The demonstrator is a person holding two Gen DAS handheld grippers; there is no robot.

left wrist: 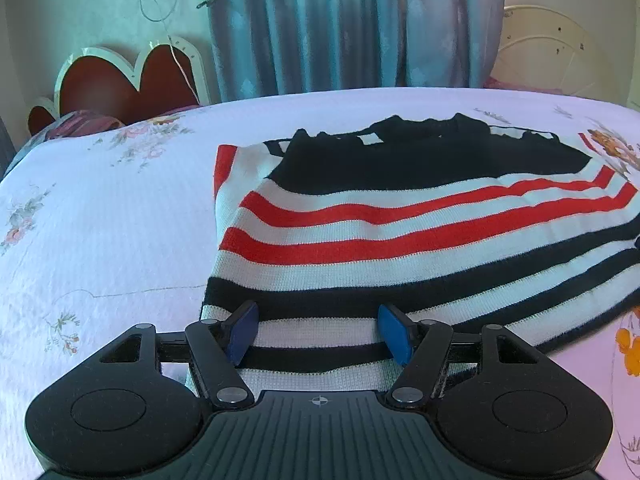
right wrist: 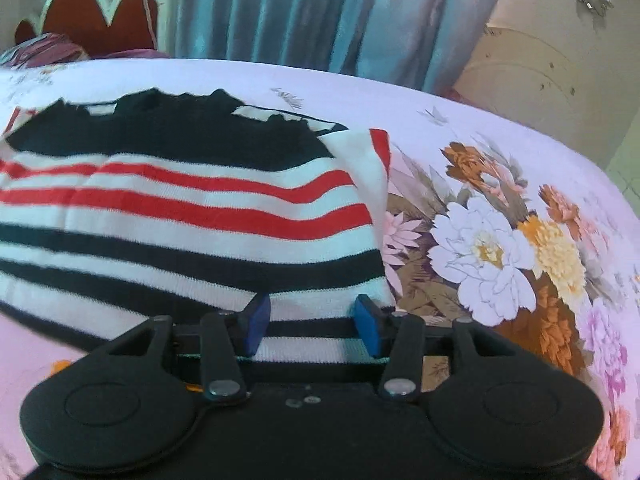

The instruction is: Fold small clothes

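The left hand-held gripper (left wrist: 318, 330) and right hand-held gripper (right wrist: 310, 326) both hang open over the near hem of the striped sweater (left wrist: 400, 240), spread flat on the bed (left wrist: 100, 240). Bare floral sheet lies either side; curtains (left wrist: 340, 20) and a headboard (left wrist: 120, 76) stand beyond.

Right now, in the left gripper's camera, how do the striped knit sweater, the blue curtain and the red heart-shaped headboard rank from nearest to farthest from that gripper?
1. Striped knit sweater: directly beneath the left gripper, on the floral bedsheet.
2. Red heart-shaped headboard: far left, beyond the bed.
3. Blue curtain: straight ahead at the back; too close to the headboard to rank firmly.
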